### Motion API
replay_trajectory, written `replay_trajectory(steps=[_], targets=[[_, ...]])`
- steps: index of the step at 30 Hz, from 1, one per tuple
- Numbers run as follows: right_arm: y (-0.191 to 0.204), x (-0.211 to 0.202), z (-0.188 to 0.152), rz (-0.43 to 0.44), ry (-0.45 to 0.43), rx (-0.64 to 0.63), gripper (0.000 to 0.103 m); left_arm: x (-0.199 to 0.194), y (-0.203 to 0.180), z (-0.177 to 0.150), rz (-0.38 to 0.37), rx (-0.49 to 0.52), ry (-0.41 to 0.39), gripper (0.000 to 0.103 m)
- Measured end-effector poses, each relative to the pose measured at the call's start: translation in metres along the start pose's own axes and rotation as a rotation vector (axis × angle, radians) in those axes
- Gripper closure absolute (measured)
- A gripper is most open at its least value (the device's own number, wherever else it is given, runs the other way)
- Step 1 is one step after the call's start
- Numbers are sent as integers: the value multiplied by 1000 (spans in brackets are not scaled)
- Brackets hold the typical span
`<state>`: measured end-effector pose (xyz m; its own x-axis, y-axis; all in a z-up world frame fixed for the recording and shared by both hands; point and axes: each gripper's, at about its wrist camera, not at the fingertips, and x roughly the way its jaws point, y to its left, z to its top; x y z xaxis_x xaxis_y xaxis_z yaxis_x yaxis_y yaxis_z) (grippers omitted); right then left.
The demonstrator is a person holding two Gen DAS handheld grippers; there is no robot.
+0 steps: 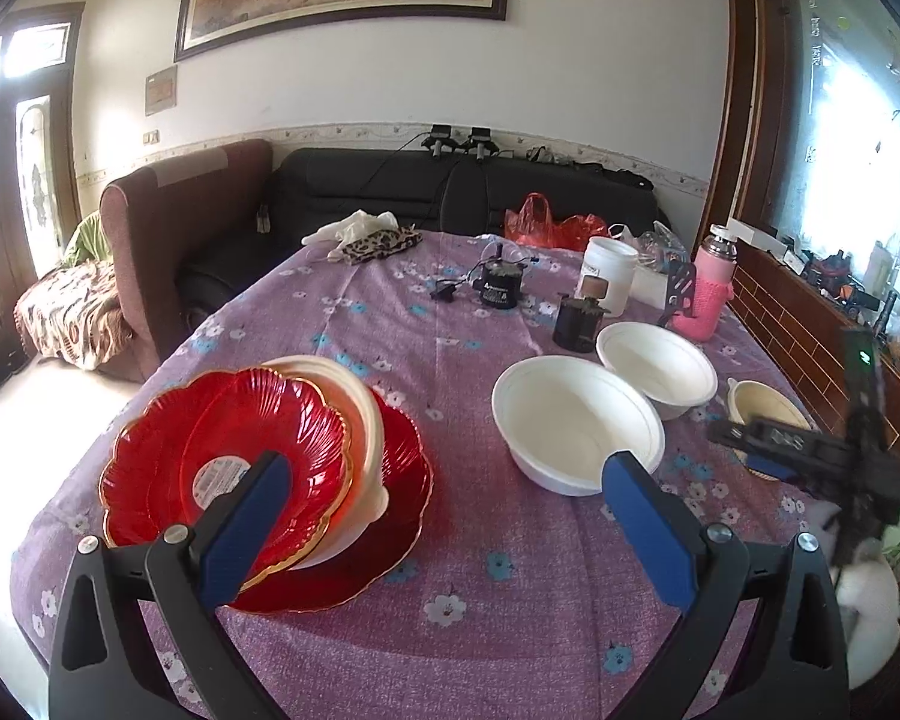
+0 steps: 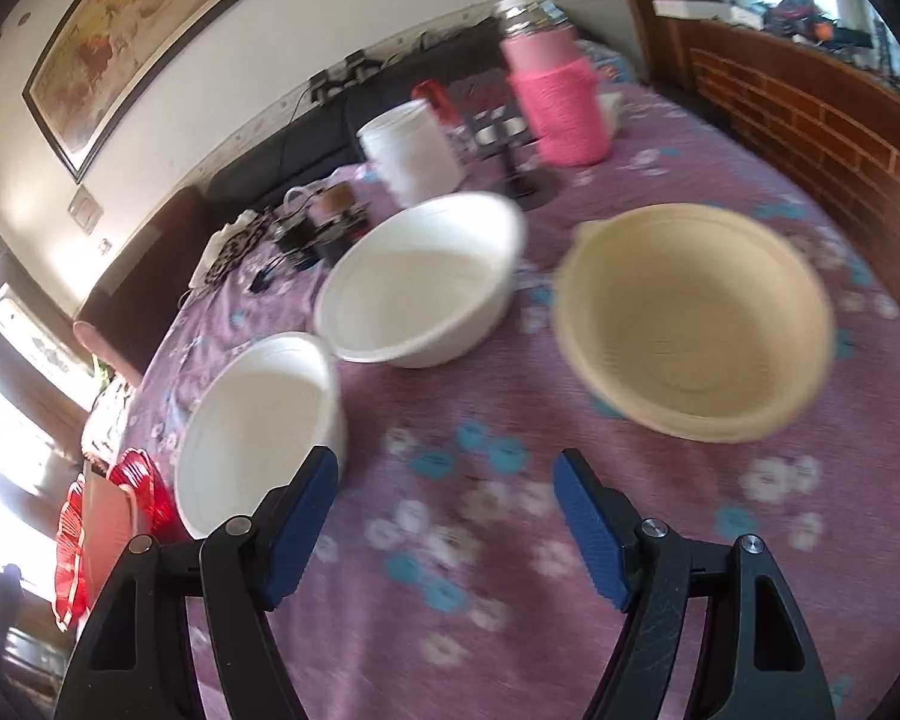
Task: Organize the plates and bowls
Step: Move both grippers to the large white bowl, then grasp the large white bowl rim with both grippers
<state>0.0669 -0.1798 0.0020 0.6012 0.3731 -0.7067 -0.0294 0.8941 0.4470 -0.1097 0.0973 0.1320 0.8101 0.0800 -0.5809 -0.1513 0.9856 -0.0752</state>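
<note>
White bowls sit untouched; left gripper and right gripper gape empty.

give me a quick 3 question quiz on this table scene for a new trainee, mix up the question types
1. True or false: the right gripper is holding the cream bowl.
2. Multiple choice: what sits tilted on top of the red plate at the table's near left? A) a pink bottle B) a cream bowl with a red plate leaning in it C) a white jar
3. Fill in: the number of white bowls standing apart from the red stack is ____.

Key: 1 false, both grippers are open and empty, the left gripper too. 2 B. 3 two.
</note>
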Motion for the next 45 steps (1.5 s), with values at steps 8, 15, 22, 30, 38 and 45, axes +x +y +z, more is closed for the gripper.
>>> replay_trajectory(steps=[8,15,22,30,38,45], targets=[[39,53,15,0,114,-24,83,-2,10,1,5,-17,3,0],[15,31,5,-9,98,-20,89,6,9,-2,-20,-24,27,0],[-22,-4,-9,-36,85,-12,89,8,5,-6,-44,-11,40,0],[-27,-7,-8,83,39,82,39,35,-19,16,-146,-31,118,0],[11,38,-3,84,33,15,39,103,-40,49,-130,-73,254,0],[16,51,-10,78,14,-51,49,157,-58,50,-22,-46,318,0]])
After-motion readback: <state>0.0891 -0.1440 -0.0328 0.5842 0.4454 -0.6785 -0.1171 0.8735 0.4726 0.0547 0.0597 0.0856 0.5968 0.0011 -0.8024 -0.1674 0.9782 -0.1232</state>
